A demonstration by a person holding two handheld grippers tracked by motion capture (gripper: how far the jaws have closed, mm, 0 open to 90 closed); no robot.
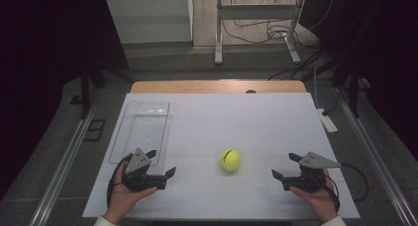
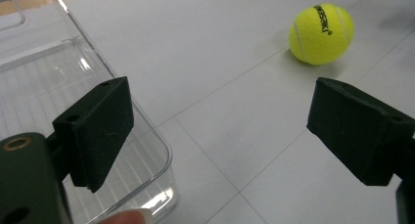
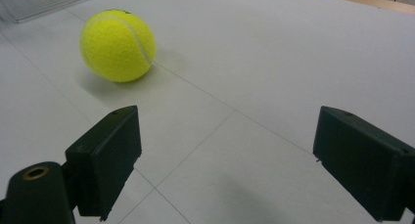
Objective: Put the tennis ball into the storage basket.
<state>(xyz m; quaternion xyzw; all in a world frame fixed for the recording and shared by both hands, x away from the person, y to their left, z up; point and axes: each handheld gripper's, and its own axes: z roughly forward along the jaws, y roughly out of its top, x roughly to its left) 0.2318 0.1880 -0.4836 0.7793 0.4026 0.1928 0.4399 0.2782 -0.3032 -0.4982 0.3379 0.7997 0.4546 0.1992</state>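
A yellow tennis ball (image 1: 230,160) rests on the white table between the two hands, apart from both. In the left gripper view the ball (image 2: 321,33) lies far ahead to the upper right; in the right gripper view the ball (image 3: 117,45) lies ahead to the upper left. My left gripper (image 1: 160,163) sits at the near left, open, nothing between its jaws, beside the near end of a clear plastic tray (image 1: 143,112). My right gripper (image 1: 287,166) rests at the near right, open and empty, jaws pointing toward the ball.
The clear tray (image 2: 58,62) is empty and lies along the table's left side. A white power strip (image 1: 327,120) hangs off the right edge. Beyond the table's wooden far edge (image 1: 217,86) stand metal frame legs and cables on the floor.
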